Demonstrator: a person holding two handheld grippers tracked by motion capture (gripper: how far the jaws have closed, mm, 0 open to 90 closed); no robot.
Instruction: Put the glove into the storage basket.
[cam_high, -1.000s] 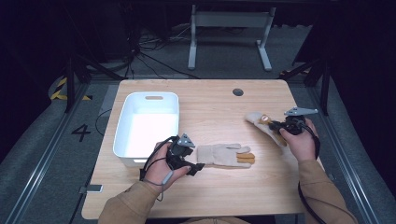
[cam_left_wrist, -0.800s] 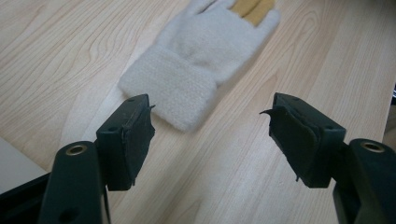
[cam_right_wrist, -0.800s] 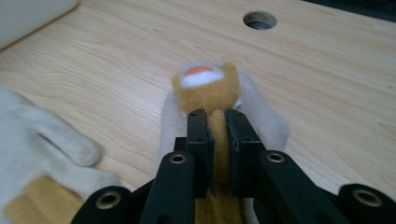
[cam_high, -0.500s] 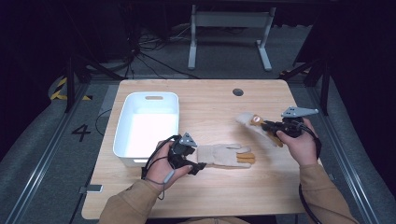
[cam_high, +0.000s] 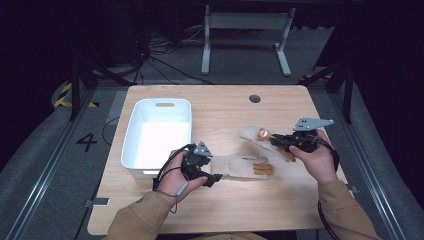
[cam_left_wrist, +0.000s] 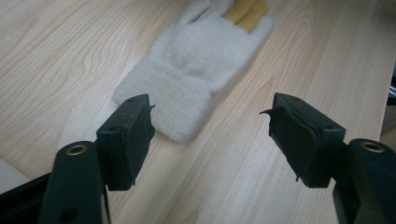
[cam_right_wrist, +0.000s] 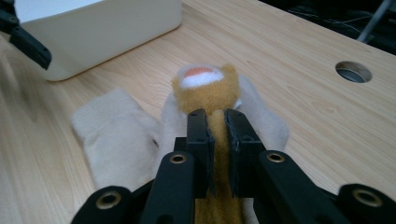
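Bright overhead light on the table (cam_high: 220, 107), dark surroundings; the gripper views blur toward their edges.

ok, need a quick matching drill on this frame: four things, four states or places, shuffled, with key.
1. left claw
2. right claw
3. flat glove
4. white bin

A. shut on the tan-patched glove
B. at the table's left, nothing seen inside
C. open, cuff just ahead
D. lying on the wood between the hands

Pairs: 1-C, 2-A, 3-D, 4-B
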